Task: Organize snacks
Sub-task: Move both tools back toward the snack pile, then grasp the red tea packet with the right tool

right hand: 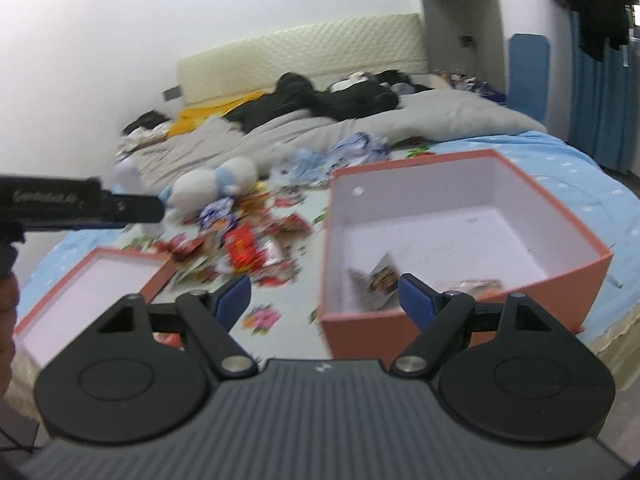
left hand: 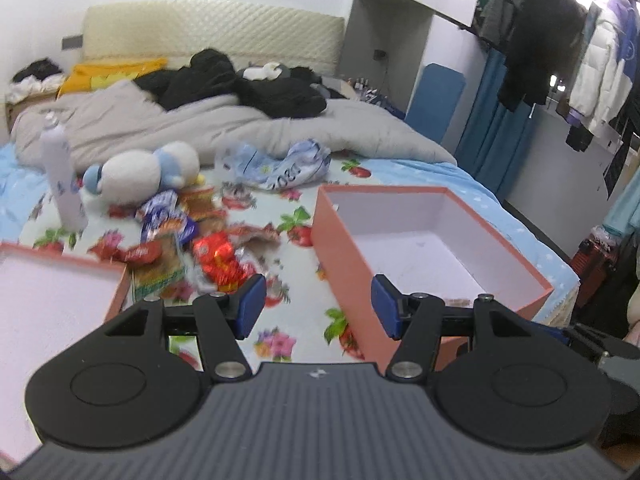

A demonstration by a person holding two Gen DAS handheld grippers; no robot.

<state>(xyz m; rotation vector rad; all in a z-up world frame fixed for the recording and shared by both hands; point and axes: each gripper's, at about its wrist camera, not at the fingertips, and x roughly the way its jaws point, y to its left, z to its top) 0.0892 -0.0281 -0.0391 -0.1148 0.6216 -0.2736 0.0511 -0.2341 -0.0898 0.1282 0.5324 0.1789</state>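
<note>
A pile of snack packets [left hand: 188,248] lies on the floral bedsheet between a shallow pink lid [left hand: 52,292] on the left and a deep pink box [left hand: 432,240] on the right. My left gripper [left hand: 318,304] is open and empty, above the sheet just left of the box's near corner. In the right wrist view the snack pile [right hand: 248,252] sits mid-left. The box [right hand: 460,236] holds a couple of packets [right hand: 380,280] near its front wall. My right gripper [right hand: 324,300] is open and empty, over the box's near left corner. The lid [right hand: 92,292] lies left.
A white and blue plush toy [left hand: 148,170] and a white bottle [left hand: 60,172] stand behind the pile. A grey quilt [left hand: 240,128] with black clothes covers the far bed. The left gripper's body [right hand: 80,204] juts in at the right wrist view's left. Hanging coats [left hand: 560,40] are at right.
</note>
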